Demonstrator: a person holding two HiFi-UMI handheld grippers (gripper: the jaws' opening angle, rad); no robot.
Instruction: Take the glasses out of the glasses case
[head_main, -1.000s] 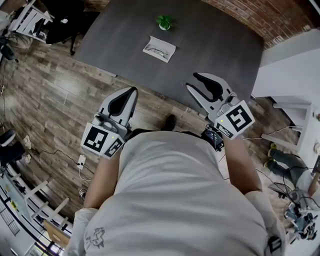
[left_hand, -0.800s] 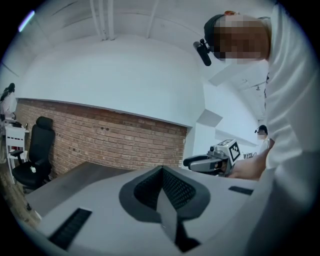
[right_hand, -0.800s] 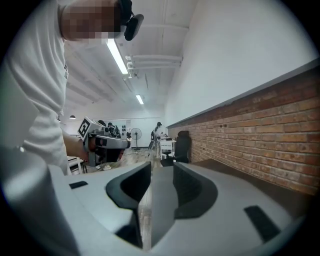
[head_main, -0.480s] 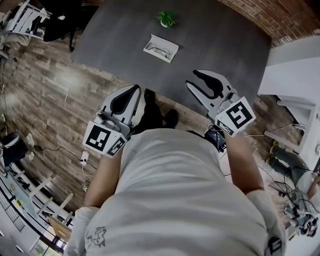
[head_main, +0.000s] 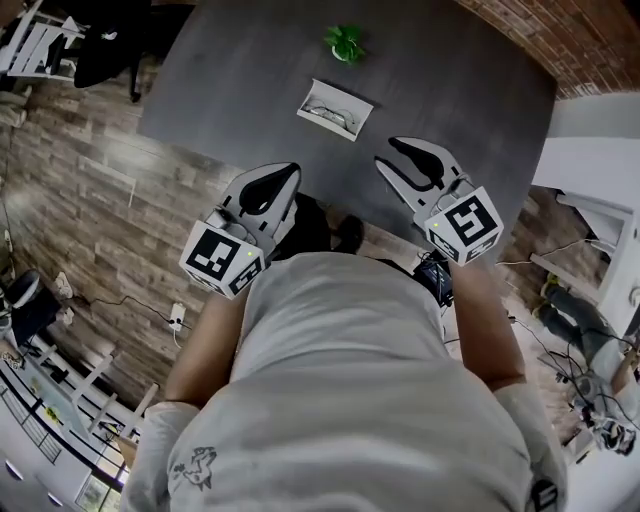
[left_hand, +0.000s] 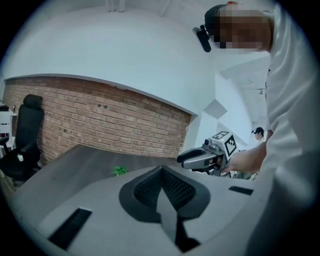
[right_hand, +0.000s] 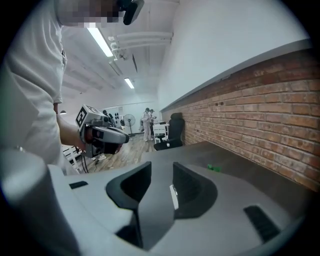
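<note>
The white glasses case (head_main: 335, 108) lies open on the dark grey table (head_main: 450, 90), with the glasses (head_main: 331, 114) inside it. Both grippers hang over the table's near edge, well short of the case. My left gripper (head_main: 291, 171) is to the left of and below the case in the head view, its fingertips together and nothing in them; its own view shows the pads (left_hand: 175, 187) meeting in a seam. My right gripper (head_main: 386, 158) is to the right, open and empty, with a gap between its pads (right_hand: 192, 187).
A small green plant (head_main: 345, 42) stands on the table beyond the case. A brick wall (left_hand: 100, 117) runs along the table's far side. A black office chair (left_hand: 22, 145) sits at the left end. Wood floor (head_main: 90, 180) and cables lie below.
Both grippers have moved forward and down together, from over the floor to the table's near edge. The case now lies closer to them in the head view.
</note>
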